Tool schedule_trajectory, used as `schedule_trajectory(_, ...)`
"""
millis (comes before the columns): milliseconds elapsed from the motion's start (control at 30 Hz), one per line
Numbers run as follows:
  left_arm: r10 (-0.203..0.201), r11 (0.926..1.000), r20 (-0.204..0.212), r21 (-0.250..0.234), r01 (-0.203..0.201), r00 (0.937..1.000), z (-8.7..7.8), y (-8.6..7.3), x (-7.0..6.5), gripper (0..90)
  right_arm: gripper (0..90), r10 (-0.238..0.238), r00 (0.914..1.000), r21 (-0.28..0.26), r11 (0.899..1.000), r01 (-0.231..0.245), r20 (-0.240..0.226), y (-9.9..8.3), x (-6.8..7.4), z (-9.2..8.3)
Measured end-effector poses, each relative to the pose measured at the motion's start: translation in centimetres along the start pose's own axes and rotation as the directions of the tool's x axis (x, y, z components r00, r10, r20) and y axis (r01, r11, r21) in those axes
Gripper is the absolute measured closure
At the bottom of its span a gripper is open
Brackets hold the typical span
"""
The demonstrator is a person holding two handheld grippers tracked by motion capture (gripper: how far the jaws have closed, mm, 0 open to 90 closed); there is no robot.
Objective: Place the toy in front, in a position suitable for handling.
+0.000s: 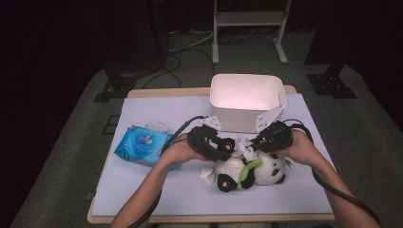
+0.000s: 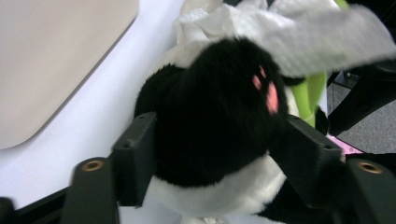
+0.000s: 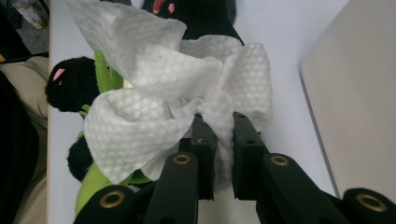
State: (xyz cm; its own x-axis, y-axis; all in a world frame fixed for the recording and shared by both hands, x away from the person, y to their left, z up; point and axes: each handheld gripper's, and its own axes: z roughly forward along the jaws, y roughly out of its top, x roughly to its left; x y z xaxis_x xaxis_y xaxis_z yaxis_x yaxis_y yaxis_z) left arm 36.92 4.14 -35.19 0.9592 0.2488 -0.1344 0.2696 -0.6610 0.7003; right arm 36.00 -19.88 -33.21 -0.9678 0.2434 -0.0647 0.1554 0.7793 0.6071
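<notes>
Hemmed in ahead of both grippers by the white bin [image 1: 247, 102], close behind the panda toy [image 1: 249, 172]. Blocked left of the left gripper [image 1: 227, 148] by a wipes pack [image 1: 142, 146]. Open table [image 1: 190, 199] nearer the person.

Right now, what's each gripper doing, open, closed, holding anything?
Left gripper: jaws around the panda's black paw; whether they press it cannot be told.
Right gripper: shut on the white wipe.
</notes>
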Motion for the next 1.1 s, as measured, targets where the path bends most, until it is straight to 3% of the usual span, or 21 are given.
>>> schedule_trajectory(133, 0.006, 0.9998, 0.004, 0.020, -0.006, 1.0000, 0.6, 0.4, -0.2, 25.6, 80.9, -0.013, 0.9996, -0.006, 1.000, 0.013, -0.026, 0.3, 0.6, 0.1)
schedule_trajectory(333, 0.047, 0.9983, 0.004, 0.035, -0.047, 0.9989, 1.0, 0.4, -0.7, 29.3, 80.8, -0.052, 0.9985, 0.009, 0.999, 0.052, -0.017, 0.6, 1.4, -0.1)
schedule_trajectory(567, 0.075, 0.9961, 0.003, 0.045, -0.075, 0.9971, 0.8, 0.5, -1.1, 31.9, 80.8, -0.020, 0.9996, 0.001, 1.000, 0.020, 0.021, -0.6, 0.8, -1.3)
schedule_trajectory(833, 0.069, 0.9969, 0.018, 0.036, -0.070, 0.9975, 0.8, 0.4, -1.0, 32.1, 80.7, 0.024, 0.9975, -0.036, 0.999, -0.022, 0.066, -2.5, 0.3, -3.3)
schedule_trajectory(1100, 0.071, 0.9964, 0.023, 0.044, -0.072, 0.9972, 0.7, 0.5, -0.9, 32.0, 80.6, 0.076, 0.9931, -0.042, 0.996, -0.073, 0.089, -5.5, 0.1, -5.2)
